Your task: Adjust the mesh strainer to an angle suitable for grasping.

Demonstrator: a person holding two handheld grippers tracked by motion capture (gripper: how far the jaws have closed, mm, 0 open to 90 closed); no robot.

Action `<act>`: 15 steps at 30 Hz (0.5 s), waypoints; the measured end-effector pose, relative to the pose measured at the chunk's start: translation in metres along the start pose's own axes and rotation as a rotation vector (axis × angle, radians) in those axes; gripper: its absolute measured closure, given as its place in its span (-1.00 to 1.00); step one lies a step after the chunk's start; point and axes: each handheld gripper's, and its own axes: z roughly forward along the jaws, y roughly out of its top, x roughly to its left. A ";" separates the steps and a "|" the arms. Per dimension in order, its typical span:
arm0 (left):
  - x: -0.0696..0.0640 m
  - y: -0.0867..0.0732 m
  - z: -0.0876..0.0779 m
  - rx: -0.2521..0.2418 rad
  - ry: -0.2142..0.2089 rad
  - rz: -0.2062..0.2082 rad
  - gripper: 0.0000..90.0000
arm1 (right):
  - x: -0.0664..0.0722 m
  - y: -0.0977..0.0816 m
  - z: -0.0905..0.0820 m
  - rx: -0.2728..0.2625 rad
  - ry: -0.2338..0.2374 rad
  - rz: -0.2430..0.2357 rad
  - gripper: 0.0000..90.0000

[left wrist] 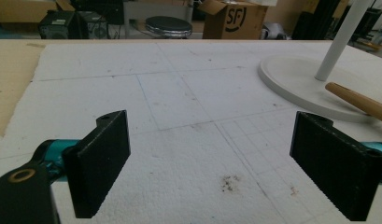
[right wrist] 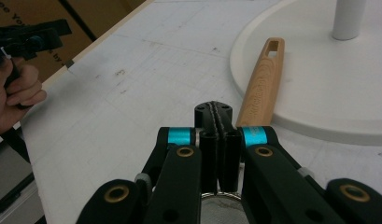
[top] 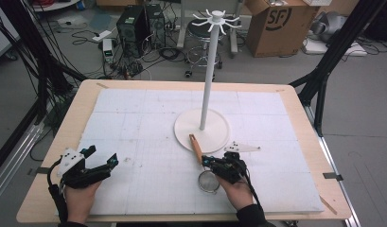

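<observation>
A small metal strainer (top: 208,182) with a wooden handle (top: 196,147) lies on the white foam mat. The handle's far end rests on the round base (top: 202,130) of a white pole stand. My right gripper (top: 206,161) is shut, its tips pressed together just left of the handle (right wrist: 263,79), low over the spot where handle meets bowl. The mesh (right wrist: 221,207) shows under the jaws; I cannot tell whether any wire is pinched. My left gripper (top: 102,155) stands open near the front left, nothing between its pads (left wrist: 102,163).
The stand's pole (top: 209,71) rises from the base and ends in a ring of hooks (top: 215,20). The foam mat (top: 134,123) covers most of the wooden table. Beyond the far edge are a stool, computer cases, cables and a cardboard box (top: 278,23).
</observation>
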 end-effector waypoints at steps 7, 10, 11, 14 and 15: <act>0.000 0.000 0.000 -0.001 0.000 -0.001 -0.71 | 0.003 -0.001 0.005 0.020 0.003 0.000 0.99; 0.000 0.000 0.000 -0.001 -0.001 0.000 -0.71 | 0.005 -0.003 0.010 0.045 0.004 -0.005 0.99; 0.000 0.000 0.000 0.000 -0.001 0.002 -0.71 | 0.005 -0.004 0.011 0.050 0.005 -0.006 0.99; 0.000 0.000 0.000 -0.004 0.000 -0.004 -0.69 | 0.007 -0.005 0.015 0.064 0.001 -0.010 0.99; 0.000 0.000 0.000 -0.002 0.001 -0.003 -0.69 | 0.007 -0.005 0.015 0.064 0.001 -0.010 0.99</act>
